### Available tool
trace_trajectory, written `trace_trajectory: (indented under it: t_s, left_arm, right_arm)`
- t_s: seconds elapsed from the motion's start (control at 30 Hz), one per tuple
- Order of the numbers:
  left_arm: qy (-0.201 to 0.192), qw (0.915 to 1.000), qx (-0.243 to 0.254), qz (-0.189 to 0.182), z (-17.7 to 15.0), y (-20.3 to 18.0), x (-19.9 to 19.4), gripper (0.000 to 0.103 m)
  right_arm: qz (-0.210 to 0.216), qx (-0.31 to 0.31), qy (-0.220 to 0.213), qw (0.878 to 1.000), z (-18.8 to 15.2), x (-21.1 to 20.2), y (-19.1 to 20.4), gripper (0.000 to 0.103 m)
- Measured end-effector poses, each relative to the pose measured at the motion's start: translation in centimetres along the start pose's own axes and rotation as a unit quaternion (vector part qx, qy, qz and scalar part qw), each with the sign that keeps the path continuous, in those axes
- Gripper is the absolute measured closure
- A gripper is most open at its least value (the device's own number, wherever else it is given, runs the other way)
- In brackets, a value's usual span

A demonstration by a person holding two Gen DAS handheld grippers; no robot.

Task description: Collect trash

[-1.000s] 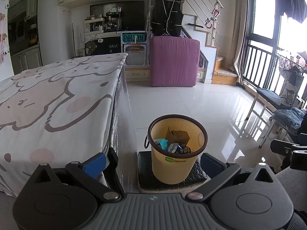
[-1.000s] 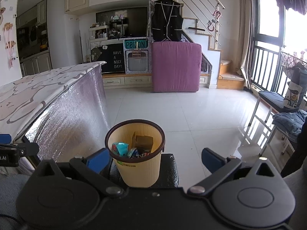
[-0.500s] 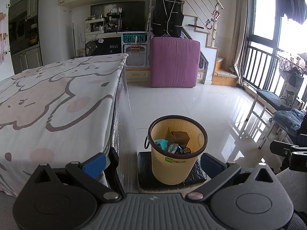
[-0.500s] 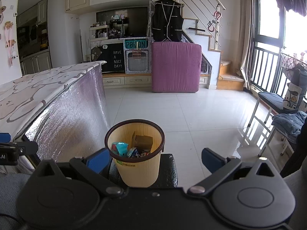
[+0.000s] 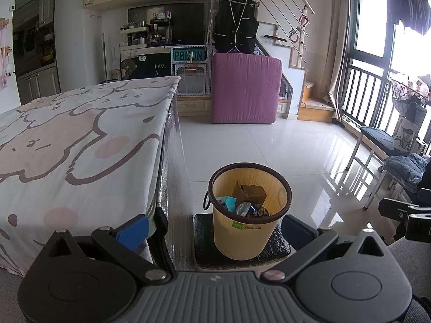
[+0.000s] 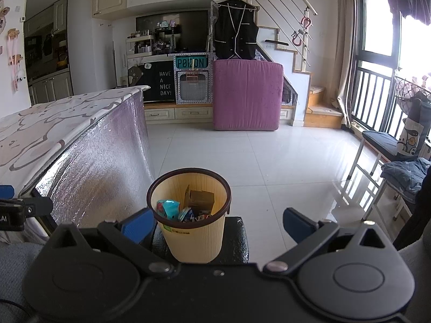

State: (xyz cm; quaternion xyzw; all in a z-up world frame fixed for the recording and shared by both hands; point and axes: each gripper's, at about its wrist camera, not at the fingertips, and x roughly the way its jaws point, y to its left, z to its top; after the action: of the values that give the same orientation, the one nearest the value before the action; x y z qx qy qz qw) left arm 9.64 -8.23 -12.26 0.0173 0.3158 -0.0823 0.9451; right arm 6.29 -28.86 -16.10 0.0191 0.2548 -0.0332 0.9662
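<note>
The bin (image 5: 249, 211) sits on a dark block (image 5: 272, 250) on the floor (image 5: 269, 145), just beside the table (image 5: 80, 140). I think it is put there so trash from the table has a short way to go. The block lifts it up a bit, which may make it easier to reach.

The bin has trash in it: a brown box (image 5: 252, 192), a blue wrapper (image 5: 227, 202) and a can (image 5: 243, 209). The part of the table top that shows has no trash on it, so the job looks close to done, or done.

The left gripper (image 5: 214, 227) has its blue fingers wide apart and holds nothing. The right gripper (image 6: 216, 222) is the same, wide apart with nothing in it. Both hang low, with the bin between or just past their fingers. Both point at the bin, maybe because that is where things get dropped.

The left view looks down on the table top, so the pink and brown cartoon cloth shows well. The right view is lower and further out, so it shows the shiny silver side of the table (image 6: 94, 167). It also shows the words "HAVE A NICE DAY!" on the far cupboard (image 6: 164, 83), which the table partly hides in the left view. Each view catches a bit of the other tool at its edge.
</note>
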Motion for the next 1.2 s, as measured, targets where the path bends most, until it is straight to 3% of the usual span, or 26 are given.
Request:
trace_trajectory:
  t_s: [1.2]
  left_arm:
    - [-0.001, 1.0, 0.0, 0.001, -0.1, 0.04, 0.04, 0.0]
  right_arm:
    - [0.0, -0.004, -0.002, 1.0, 0.15, 0.0, -0.27, 0.0]
